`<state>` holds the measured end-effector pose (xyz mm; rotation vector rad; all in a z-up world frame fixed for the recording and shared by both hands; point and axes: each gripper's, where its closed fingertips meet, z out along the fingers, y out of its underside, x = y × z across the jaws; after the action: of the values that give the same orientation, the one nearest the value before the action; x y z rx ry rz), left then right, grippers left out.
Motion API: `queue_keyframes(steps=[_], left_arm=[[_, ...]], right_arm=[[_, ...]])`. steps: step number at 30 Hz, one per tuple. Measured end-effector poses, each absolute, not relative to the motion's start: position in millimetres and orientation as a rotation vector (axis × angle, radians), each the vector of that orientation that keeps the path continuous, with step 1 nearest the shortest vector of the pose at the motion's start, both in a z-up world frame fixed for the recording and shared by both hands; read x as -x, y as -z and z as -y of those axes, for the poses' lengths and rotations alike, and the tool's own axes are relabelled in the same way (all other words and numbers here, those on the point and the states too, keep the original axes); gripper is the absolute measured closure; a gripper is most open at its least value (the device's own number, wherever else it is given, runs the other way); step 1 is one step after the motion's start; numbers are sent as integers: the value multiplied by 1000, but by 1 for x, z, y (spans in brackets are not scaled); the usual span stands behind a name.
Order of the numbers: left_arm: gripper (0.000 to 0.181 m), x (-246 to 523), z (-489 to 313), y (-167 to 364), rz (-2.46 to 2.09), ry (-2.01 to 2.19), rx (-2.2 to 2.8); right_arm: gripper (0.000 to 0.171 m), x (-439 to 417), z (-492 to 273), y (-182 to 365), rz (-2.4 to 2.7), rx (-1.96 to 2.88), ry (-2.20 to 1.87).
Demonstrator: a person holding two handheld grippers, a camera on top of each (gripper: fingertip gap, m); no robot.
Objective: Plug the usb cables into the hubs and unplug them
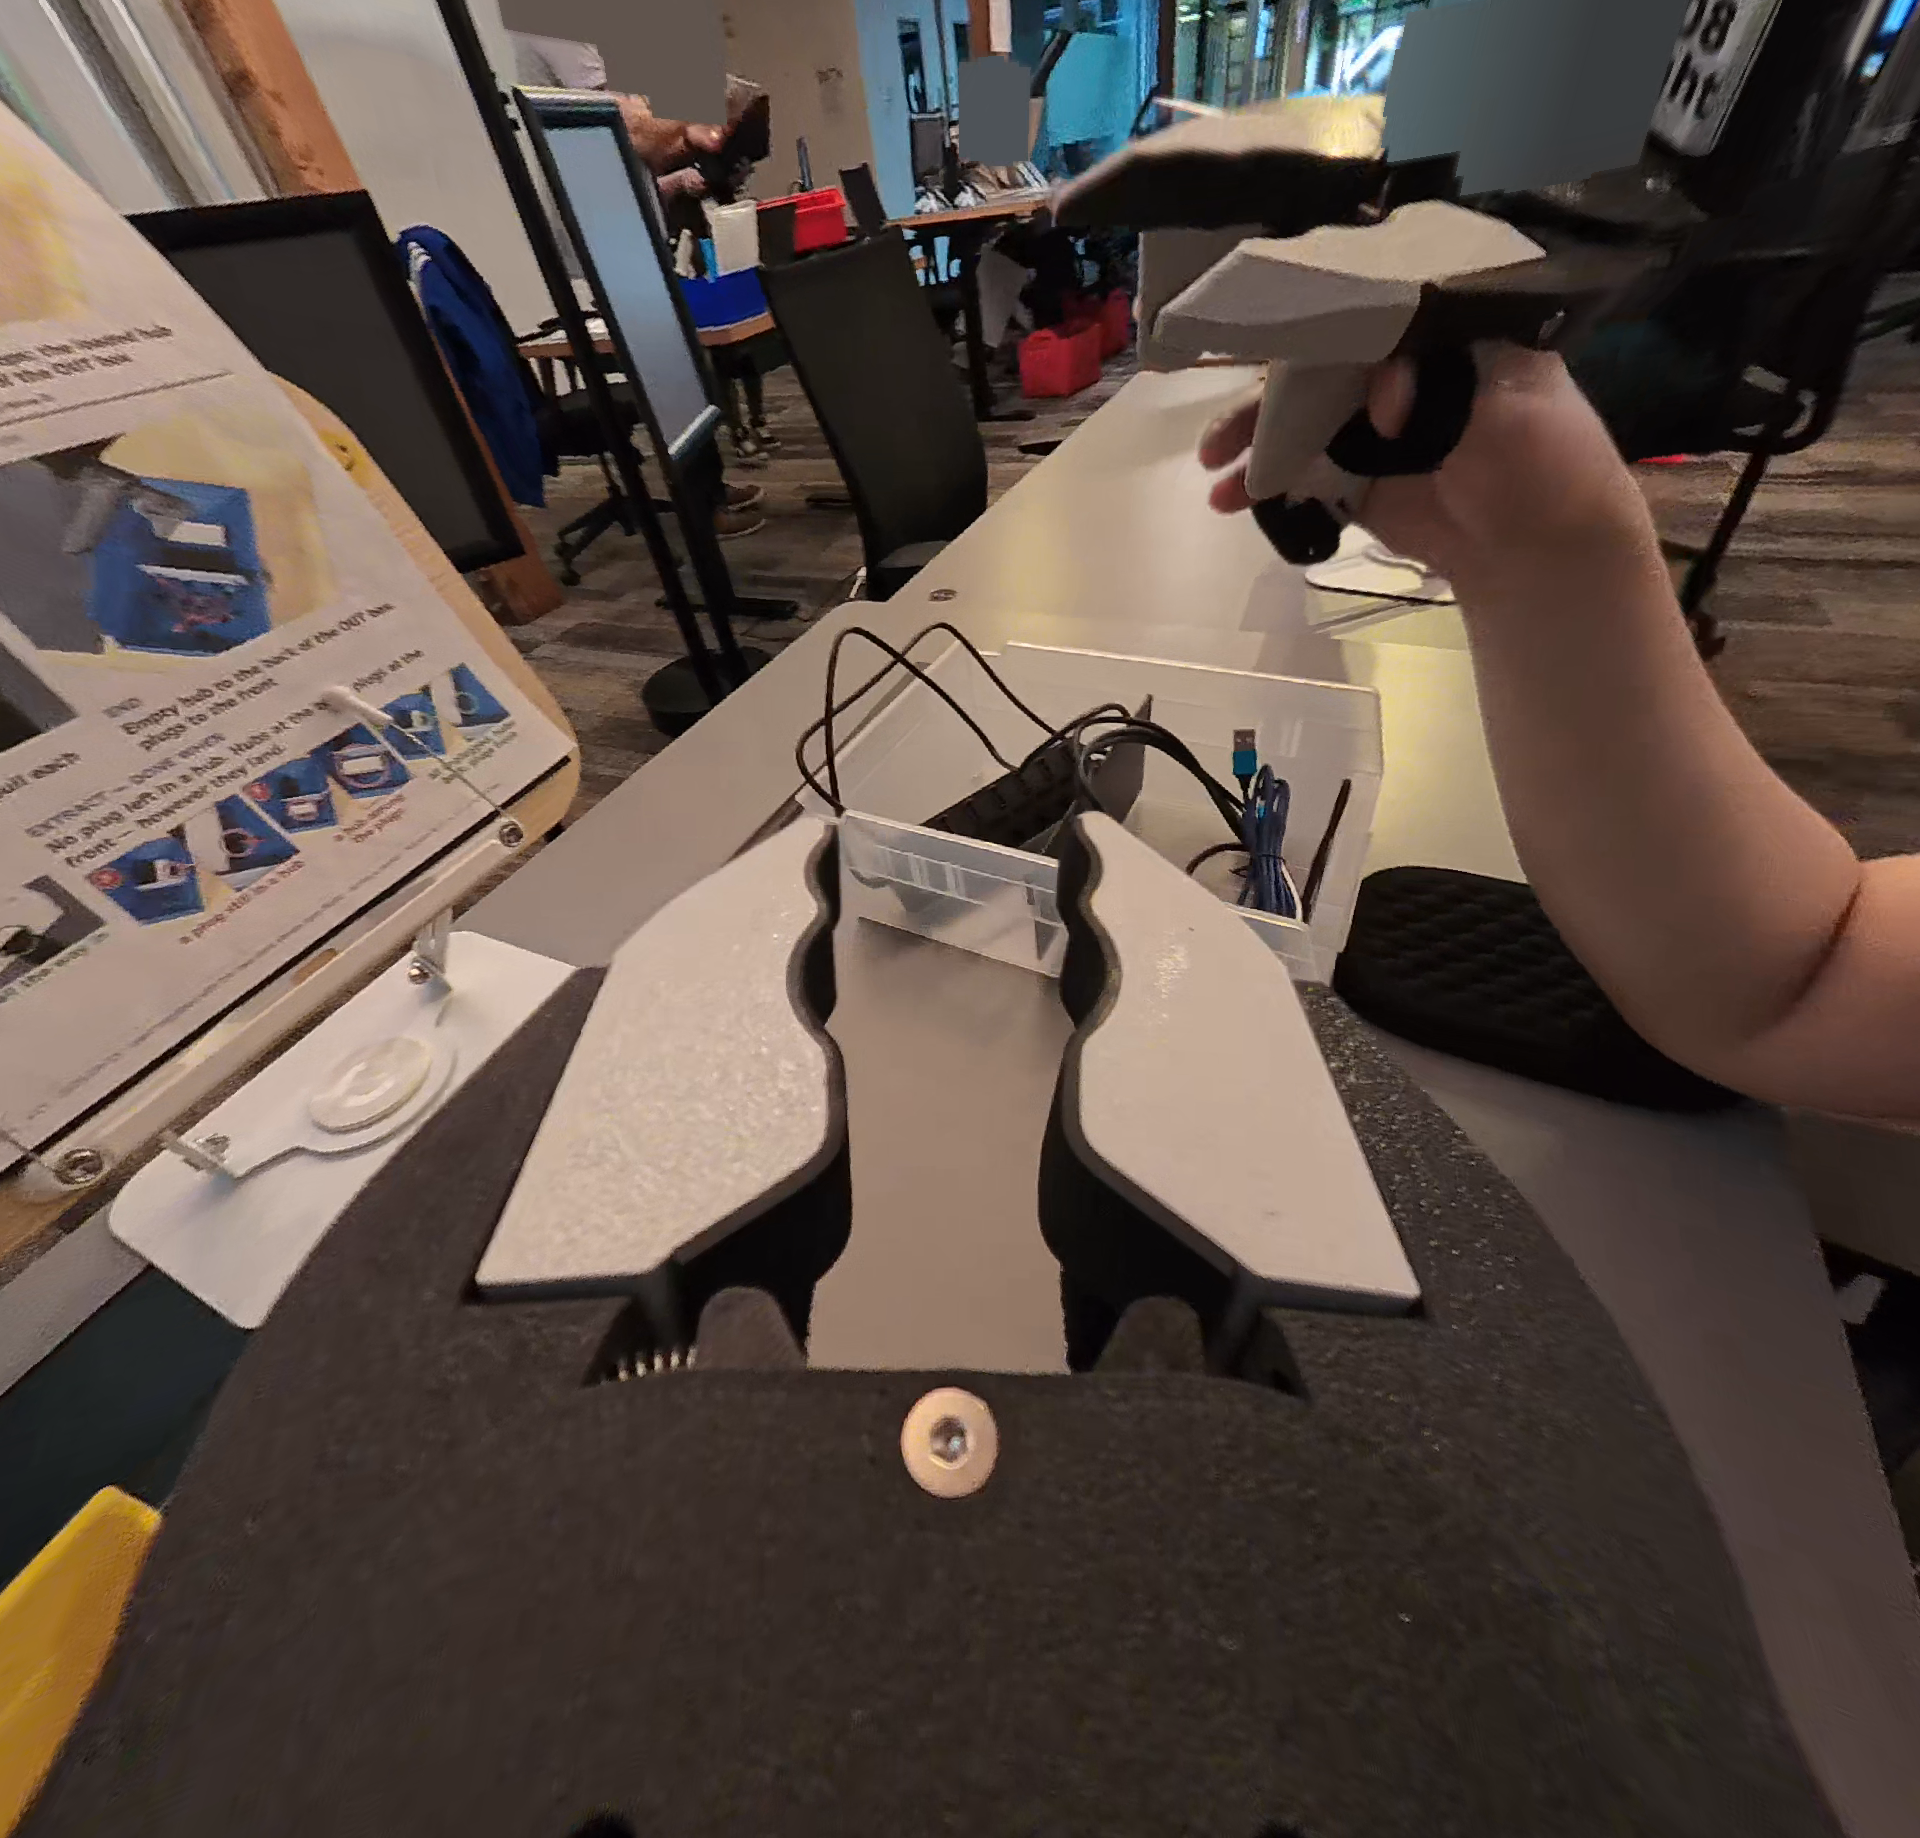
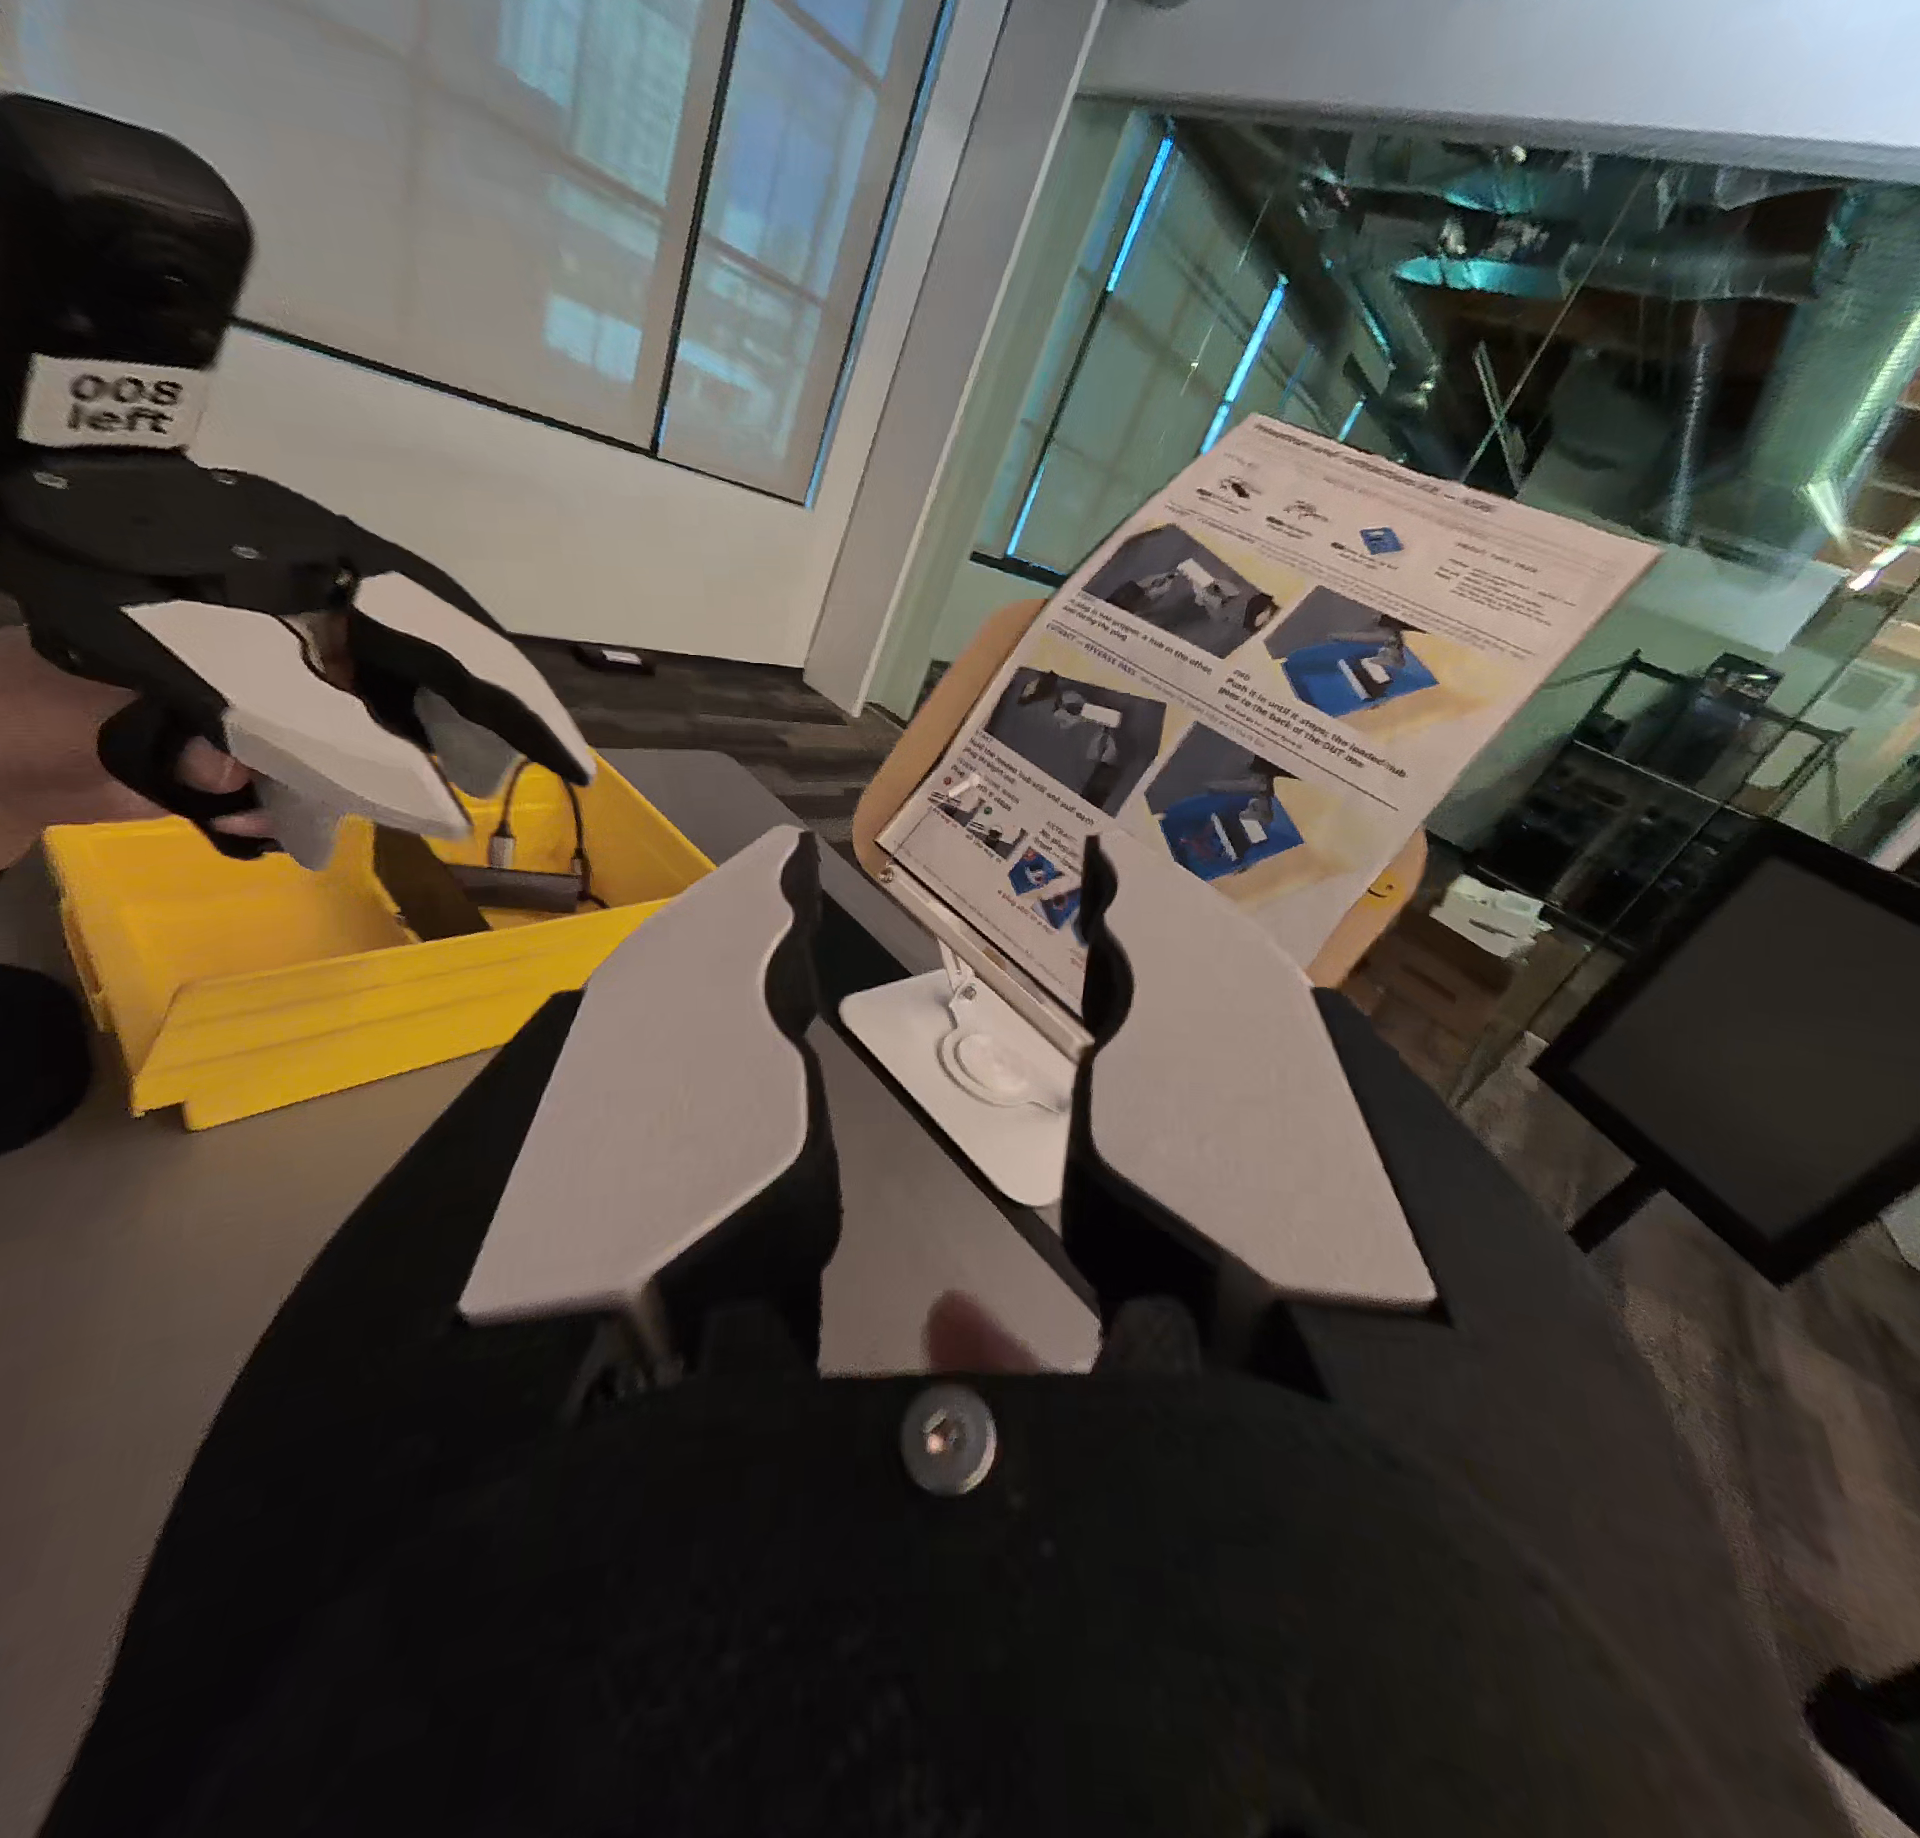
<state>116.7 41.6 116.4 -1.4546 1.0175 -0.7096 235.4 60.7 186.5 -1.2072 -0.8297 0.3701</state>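
Note:
In the left wrist view a clear plastic bin [image 1: 1309, 718] on the grey table holds a black USB hub [image 1: 1023, 796], black cables and a coiled blue USB cable [image 1: 1270, 843] with its plug up. My left gripper [image 1: 951, 843] is open and empty, just short of the bin's near rim. My right gripper [image 1: 1122, 271] shows raised above the bin, held by a hand. In the right wrist view my right gripper [image 2: 945, 869] is open and empty above the table. A yellow bin [image 2: 343, 967] at left holds a grey hub [image 2: 520, 884] with a cable. My left gripper [image 2: 509, 791] hovers over it, open.
A tilted instruction sheet on a wooden stand [image 2: 1226, 708] with a white base [image 2: 987, 1071] stands at the table's far side; it also shows in the left wrist view [image 1: 208, 749]. A black padded rest [image 1: 1496, 978] lies under the person's forearm. Office chairs and screens stand beyond.

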Motion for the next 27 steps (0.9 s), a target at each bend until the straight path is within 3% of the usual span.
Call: queue_keyframes(steps=[6,14,21,27], left_arm=[[142,-115,-40,-124,-968,692,1479],[142,-80,-14,-152,-899,567,1460],[142,-12,-15,-176,-717,664,1540],[142,66,-64,-149,-609,441,1765]], right_arm=[[124,-294,-86,-176,729,1306,-201],[125,-340,-86,-187,541,1300,-352],[125,-355,-100,-192,432,1269,-251],[126,-344,-101,-196,416,1219,-271]])
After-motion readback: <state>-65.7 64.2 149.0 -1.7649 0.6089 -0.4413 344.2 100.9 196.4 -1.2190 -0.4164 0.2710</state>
